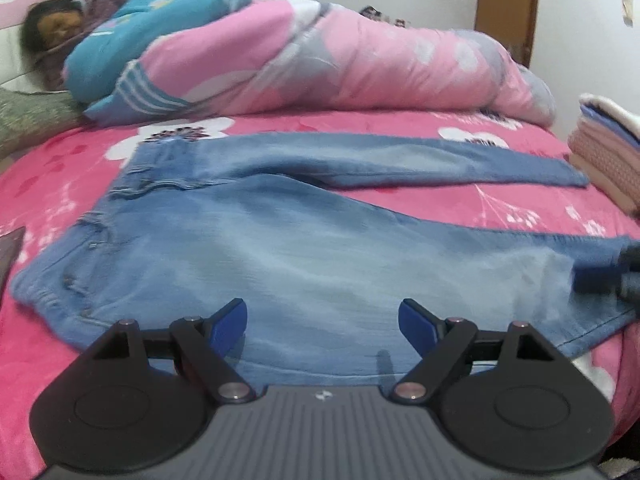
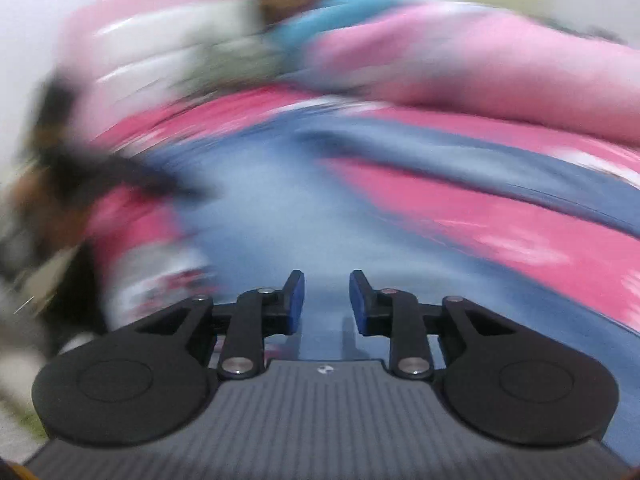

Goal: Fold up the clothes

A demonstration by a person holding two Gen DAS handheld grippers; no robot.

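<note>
Through heavy blur, the right gripper (image 2: pixel 326 300), blue-padded jaws parted, hovers over light-blue denim jeans (image 2: pixel 280 208) on a pink floral bedsheet (image 2: pixel 500 232).

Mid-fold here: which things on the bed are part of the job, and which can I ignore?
Job:
- jeans, spread flat on the bed, legs apart
- left gripper, jaws open over the near leg
- right gripper, jaws open, view blurred

Ignore:
- quilt with a person lying under it
- folded stack at the right edge
- bedsheet

One pair of jeans (image 1: pixel 280 240) on one bed (image 1: pixel 60 184) — one quilt (image 1: pixel 320 60), one person (image 1: pixel 56 24) upper left, one folded-clothes stack (image 1: pixel 604 152) right edge — two claws: left claw (image 1: pixel 323 320), right claw (image 2: pixel 327 300).
</note>
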